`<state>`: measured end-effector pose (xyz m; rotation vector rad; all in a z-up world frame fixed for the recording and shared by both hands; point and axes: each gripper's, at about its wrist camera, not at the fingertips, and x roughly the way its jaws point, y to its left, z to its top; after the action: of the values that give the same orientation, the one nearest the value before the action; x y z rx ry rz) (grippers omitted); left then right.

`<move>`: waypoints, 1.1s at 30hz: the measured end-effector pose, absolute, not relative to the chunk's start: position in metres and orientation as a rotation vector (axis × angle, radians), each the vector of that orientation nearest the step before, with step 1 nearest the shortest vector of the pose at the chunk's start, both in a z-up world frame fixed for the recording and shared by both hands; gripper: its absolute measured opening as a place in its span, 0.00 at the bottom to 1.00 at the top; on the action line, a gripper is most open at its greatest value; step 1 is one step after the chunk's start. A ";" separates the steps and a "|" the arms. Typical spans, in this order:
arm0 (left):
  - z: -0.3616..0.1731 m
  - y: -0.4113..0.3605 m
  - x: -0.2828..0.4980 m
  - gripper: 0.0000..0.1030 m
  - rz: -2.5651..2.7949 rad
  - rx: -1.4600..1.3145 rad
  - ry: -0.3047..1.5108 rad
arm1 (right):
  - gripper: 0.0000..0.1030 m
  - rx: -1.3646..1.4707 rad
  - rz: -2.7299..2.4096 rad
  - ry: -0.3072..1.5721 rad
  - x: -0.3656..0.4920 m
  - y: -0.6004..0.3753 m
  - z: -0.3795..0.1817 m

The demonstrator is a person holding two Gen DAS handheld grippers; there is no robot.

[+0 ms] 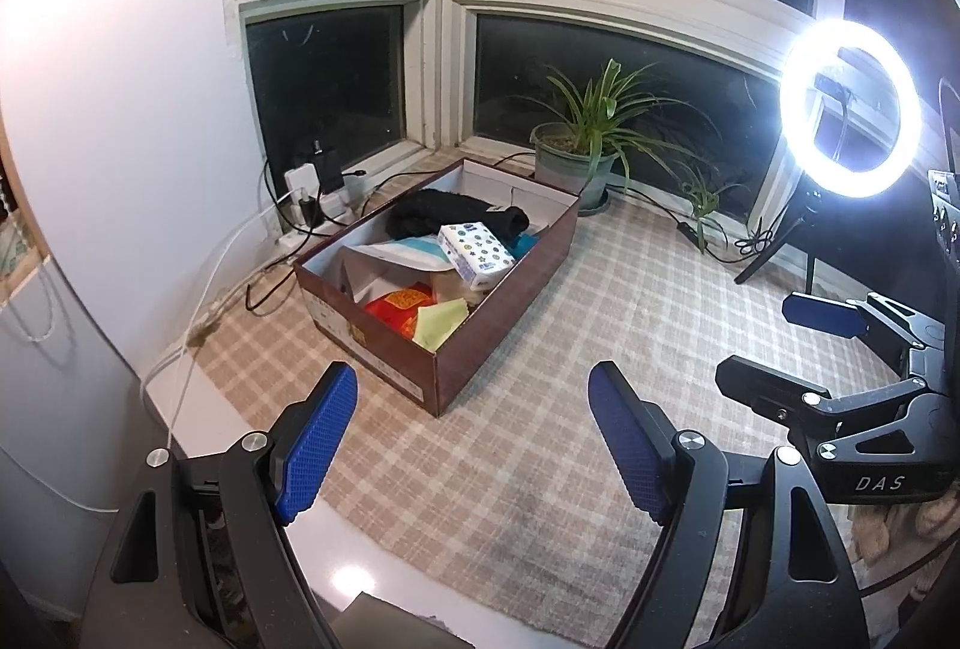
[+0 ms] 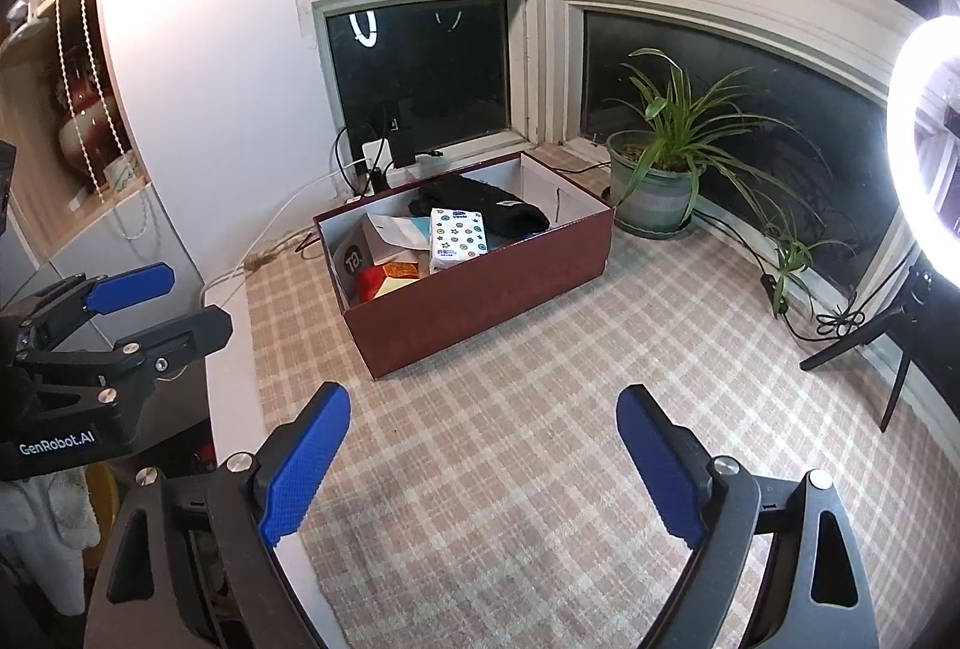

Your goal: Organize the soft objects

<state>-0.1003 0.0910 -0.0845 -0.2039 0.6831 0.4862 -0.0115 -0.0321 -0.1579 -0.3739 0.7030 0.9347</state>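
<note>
On the bench (image 1: 540, 469), spread with a beige-and-white checked woven cloth (image 2: 540, 439): an open rectangular maroon cardboard box (image 1: 480, 325) with a white lining, taken here as the landmark. Inside the box, packed together: a white tissue pack printed with coloured stars and circles (image 1: 477, 253) lying on top near the middle, a black knitted garment (image 1: 444, 217) at the far end, pale paper packets (image 1: 390, 259) at the centre, a red-and-gold packet (image 1: 399, 310) and a yellow-green folded sheet (image 1: 444, 322) at the near end. Behind the box, toward the window: a grey-green pot holding a long-leaved green plant (image 2: 660, 181); to the right of the box, a glowing white ring light on a black tripod (image 1: 852, 108); to its left, a white power strip with black plugs and trailing cables (image 1: 306, 193). Nearer than the box, well apart from it: left gripper (image 1: 474, 445), blue ribbed fingers (image 1: 315, 445) spread wide, nothing between. Right gripper (image 2: 483, 463) likewise short of the box, blue fingers (image 2: 303, 463) set wide apart over bare cloth, holding nothing.
</note>
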 end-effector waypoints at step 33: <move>-0.081 0.092 -0.097 0.77 0.457 -0.201 0.685 | 0.86 -0.380 0.899 0.709 -0.007 -0.043 -0.161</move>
<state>-0.0968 0.0924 -0.0806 -0.2009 0.6846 0.4567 -0.0067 -0.0432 -0.1612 -0.3803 0.7088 0.8986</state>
